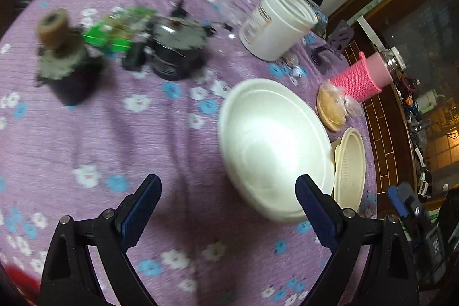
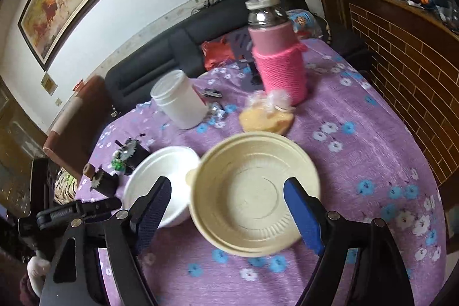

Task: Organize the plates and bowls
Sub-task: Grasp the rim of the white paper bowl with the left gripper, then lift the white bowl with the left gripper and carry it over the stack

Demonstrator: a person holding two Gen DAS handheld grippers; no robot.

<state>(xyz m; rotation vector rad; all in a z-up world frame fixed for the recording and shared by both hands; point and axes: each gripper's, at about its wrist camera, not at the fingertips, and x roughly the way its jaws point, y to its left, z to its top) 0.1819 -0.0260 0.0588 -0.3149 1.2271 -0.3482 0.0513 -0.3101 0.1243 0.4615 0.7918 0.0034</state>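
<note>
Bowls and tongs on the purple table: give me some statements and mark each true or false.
1. The white bowl and the cream bowl sit side by side. True.
2. The left tongs grip the white bowl. False: they are open, holding nothing.
3. The right tongs are open. True.
4. The pink-sleeved bottle lies on its side. False: it stands upright.
5. The white jar has a lid on. False: its mouth is open.

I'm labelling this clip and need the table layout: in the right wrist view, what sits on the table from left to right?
Dark geared part → white bowl → cream plate, with the white jar and the pink knit-sleeved bottle farther back in the same left-to-right order.
</note>
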